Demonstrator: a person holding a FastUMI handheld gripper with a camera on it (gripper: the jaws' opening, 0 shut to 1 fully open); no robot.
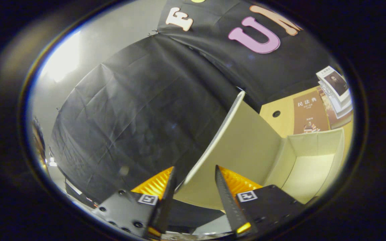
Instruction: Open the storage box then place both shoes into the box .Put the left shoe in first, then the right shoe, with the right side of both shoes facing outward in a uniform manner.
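The gripper (194,174) has its fingers set a moderate way apart, and the lower edge of the storage box's raised lid (236,147) sits in the gap between them; whether either finger actually presses on the lid cannot be told, and neither is clearly clamped on it. The lid stands swung up and tilted, its pale inner face turned toward the open storage box (317,160), which lies just ahead and to the right of the fingers with its cream interior showing bare walls and floor. Beyond the box, the wooden bench (280,124) carries a brown book (308,115) lying flat and, farther right, a stack of books (335,88). Black cloth (139,113) hangs behind the lid and fills the space ahead of the fingers.
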